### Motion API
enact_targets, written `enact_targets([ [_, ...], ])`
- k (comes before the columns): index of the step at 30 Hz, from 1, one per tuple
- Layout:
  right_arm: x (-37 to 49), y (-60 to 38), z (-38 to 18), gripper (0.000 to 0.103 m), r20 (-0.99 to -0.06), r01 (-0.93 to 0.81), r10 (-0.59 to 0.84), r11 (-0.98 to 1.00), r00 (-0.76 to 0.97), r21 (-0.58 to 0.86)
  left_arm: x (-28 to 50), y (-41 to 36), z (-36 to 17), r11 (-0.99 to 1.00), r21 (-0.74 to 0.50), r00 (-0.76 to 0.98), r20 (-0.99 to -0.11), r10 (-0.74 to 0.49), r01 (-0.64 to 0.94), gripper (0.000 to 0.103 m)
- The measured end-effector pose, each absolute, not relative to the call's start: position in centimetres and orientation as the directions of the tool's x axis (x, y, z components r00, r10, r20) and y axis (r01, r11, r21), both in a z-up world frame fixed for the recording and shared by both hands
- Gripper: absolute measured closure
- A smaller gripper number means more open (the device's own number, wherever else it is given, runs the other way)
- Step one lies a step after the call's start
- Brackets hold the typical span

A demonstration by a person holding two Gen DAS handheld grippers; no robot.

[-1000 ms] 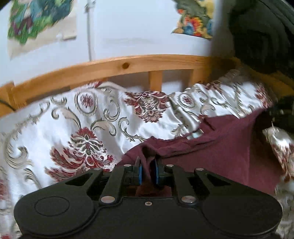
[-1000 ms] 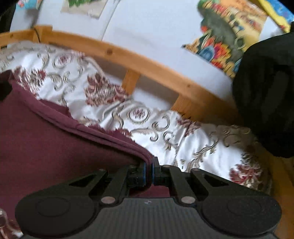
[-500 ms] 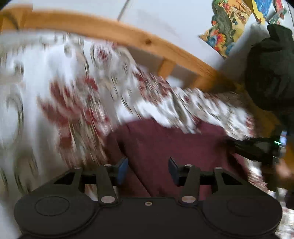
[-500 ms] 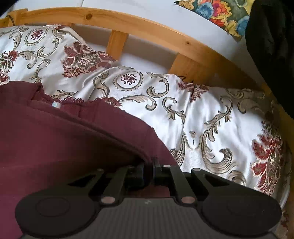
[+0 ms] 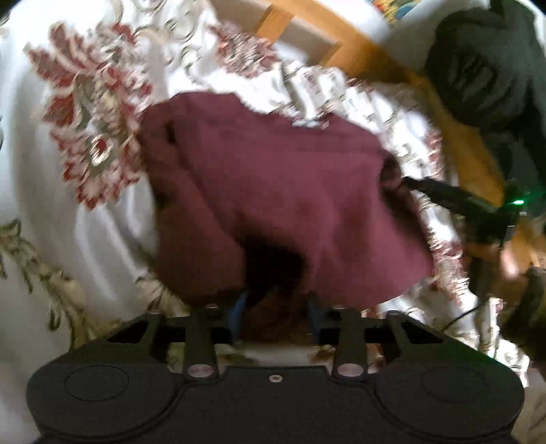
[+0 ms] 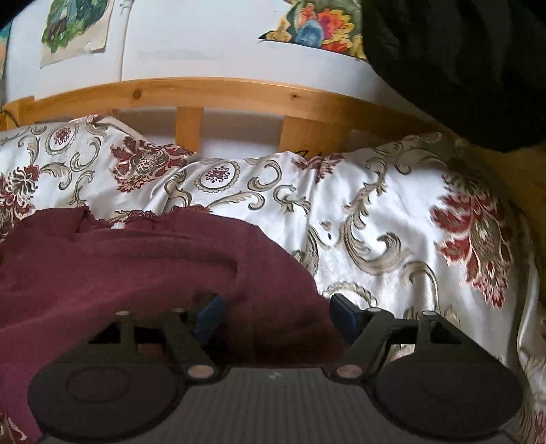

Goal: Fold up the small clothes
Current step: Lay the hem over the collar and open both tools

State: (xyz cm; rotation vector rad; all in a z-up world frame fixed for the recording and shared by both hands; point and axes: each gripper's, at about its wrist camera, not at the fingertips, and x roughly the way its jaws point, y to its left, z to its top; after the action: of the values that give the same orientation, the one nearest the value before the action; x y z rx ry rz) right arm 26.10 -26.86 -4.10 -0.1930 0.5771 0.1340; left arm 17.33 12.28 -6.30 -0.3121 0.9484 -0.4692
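Dark red cloth [image 5: 273, 191], soft and lumpy, lying on a shiny white bed cover [image 5: 85, 222] with red flowers and gold swirls. Right in front of the left gripper [image 5: 276, 312], with a fold of that cloth reaching in between the blue pads. Jaws part way apart and closing; cannot tell through the blur if the pads press the cloth yet. Off to the right of it, the black tip of the other tool at the far edge of the cloth.

Same dark red cloth [image 6: 136, 259] ahead and to the left of the right gripper [image 6: 276, 314]. Jaws wide and opening, a bump of cloth sitting loose between the blue pads, not squeezed. White flowery cover [image 6: 392, 222] to the right of it. Wooden bed rail [image 6: 221, 92] past the cover, then a white wall with bright pictures [image 6: 317, 27]. Big black lump of fabric [image 6: 460, 61] up on the right.
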Motion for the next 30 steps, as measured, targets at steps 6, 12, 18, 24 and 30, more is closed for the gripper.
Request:
enact_targets([
  [6,25.1,-27.4,-4.9,0.028,-0.569,-0.181,0.091,0.978,0.817,-0.104,16.3,12.8,-5.6,0.864,-0.456,0.523,-0.694,-0.495,0.213,0.068],
  [12,24.9,-27.4,-6.4,0.034,-0.605,-0.197,0.136,0.980,0.785,-0.036,16.1,12.2,-6.0,0.888,-0.419,0.517,-0.727,-0.452,0.187,0.092],
  [18,25.4,-27.7,-6.7,0.088,-0.590,-0.145,0.090,0.988,0.803,-0.047,13.8,11.0,-5.7,0.928,-0.349,0.535,-0.764,-0.361,0.128,0.103],
  [24,25.9,-28.5,-6.5,0.093,-0.588,-0.124,0.088,0.992,0.804,-0.021,11.4,12.4,-5.8,0.896,-0.441,0.526,-0.749,-0.403,0.057,0.101],
  [30,25.4,-28.0,-5.6,0.054,-0.549,-0.180,0.162,0.984,0.820,0.021,14.8,13.7,-1.9,0.903,-0.415,0.681,-0.630,-0.372,0.109,0.070],
])
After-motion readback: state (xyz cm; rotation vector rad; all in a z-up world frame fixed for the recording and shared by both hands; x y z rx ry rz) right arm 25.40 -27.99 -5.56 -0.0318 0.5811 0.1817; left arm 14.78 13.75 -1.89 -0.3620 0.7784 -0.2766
